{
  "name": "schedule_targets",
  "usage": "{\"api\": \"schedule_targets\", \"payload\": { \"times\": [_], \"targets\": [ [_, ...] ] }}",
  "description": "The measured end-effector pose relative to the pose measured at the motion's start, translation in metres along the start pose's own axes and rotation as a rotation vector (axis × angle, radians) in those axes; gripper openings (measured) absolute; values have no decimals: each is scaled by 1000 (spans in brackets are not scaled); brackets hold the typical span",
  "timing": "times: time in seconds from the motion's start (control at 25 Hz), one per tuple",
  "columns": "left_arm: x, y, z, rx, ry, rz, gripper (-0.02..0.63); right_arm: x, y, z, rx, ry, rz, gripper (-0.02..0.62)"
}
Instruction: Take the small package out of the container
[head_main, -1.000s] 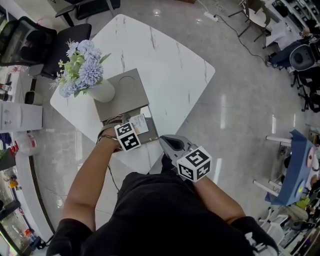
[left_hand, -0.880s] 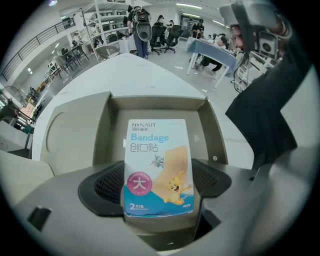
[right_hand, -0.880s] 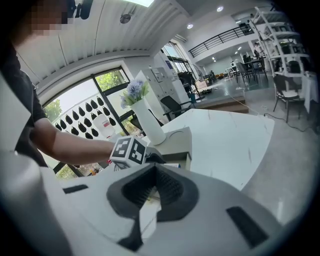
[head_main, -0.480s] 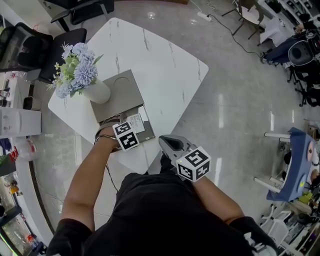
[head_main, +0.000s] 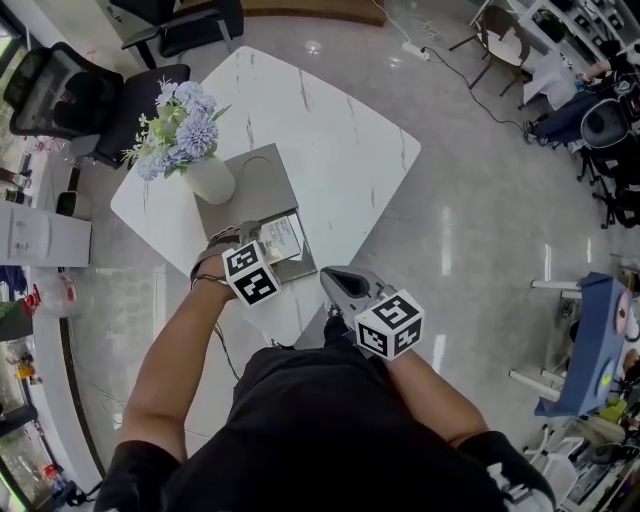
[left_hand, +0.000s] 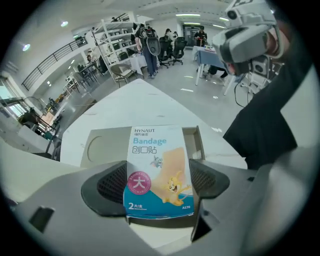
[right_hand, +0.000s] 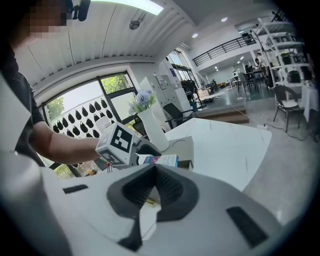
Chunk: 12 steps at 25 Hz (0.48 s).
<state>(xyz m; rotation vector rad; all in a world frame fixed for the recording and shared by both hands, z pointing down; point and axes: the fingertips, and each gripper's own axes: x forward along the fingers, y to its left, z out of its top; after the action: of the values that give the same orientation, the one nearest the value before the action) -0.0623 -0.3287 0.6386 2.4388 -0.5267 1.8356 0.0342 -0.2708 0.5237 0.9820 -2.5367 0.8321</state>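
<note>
My left gripper (left_hand: 159, 182) is shut on the small bandage package (left_hand: 159, 170), a flat blue and white box with cartoon print. It holds the package upright just above the open grey container (left_hand: 107, 142). From the head view the package (head_main: 281, 236) hangs over the container's tray (head_main: 297, 266) near the table's front edge, with the left gripper (head_main: 248, 238) beside it. My right gripper (head_main: 335, 281) hovers off the table edge. Its jaws (right_hand: 152, 187) are shut and hold nothing. The package (right_hand: 160, 160) also shows beyond them.
A white vase of blue flowers (head_main: 185, 140) stands on the container's lid (head_main: 245, 185) at the left of the white marble table (head_main: 330, 130). A black office chair (head_main: 70, 95) is behind the table. Polished floor lies to the right.
The left gripper keeps its hold on the package and has risen a little over the container. The right gripper has barely moved.
</note>
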Motion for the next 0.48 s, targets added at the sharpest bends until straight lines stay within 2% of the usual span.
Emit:
{"api": "schedule_targets", "payload": {
  "times": [0.24,0.48],
  "targets": [
    [-52,-3,11,-94,-105,62,391,-6,15,14,-59,-20,20,0],
    [-96,-4,9,-231,-238,107,391,-9,32,33,-113,-59,43,-2]
  ]
}}
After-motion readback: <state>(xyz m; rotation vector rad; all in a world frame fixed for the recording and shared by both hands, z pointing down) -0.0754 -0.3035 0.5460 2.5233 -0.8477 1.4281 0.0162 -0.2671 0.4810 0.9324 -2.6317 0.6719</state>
